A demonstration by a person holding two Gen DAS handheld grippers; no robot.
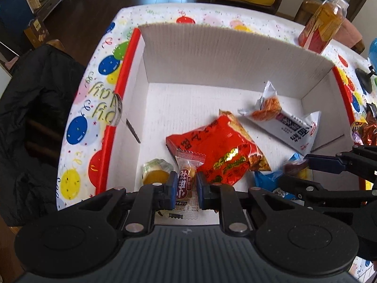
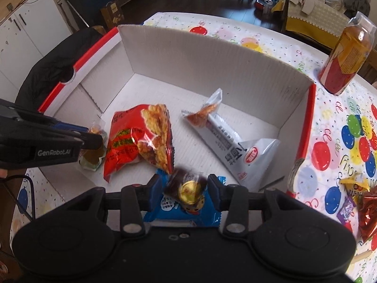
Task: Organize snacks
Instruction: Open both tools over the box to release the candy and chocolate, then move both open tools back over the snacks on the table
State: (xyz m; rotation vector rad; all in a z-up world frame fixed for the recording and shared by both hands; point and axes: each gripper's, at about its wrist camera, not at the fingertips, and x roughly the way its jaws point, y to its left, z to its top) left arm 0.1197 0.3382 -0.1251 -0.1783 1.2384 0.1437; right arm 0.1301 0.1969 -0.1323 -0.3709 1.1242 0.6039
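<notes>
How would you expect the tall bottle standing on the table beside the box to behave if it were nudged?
The bottle stands upright and is tall for its base, so a push near the top would probably tip it. It looks largely full, so likely fairly heavy. Its round body would probably roll along the tablecloth once down.
</notes>
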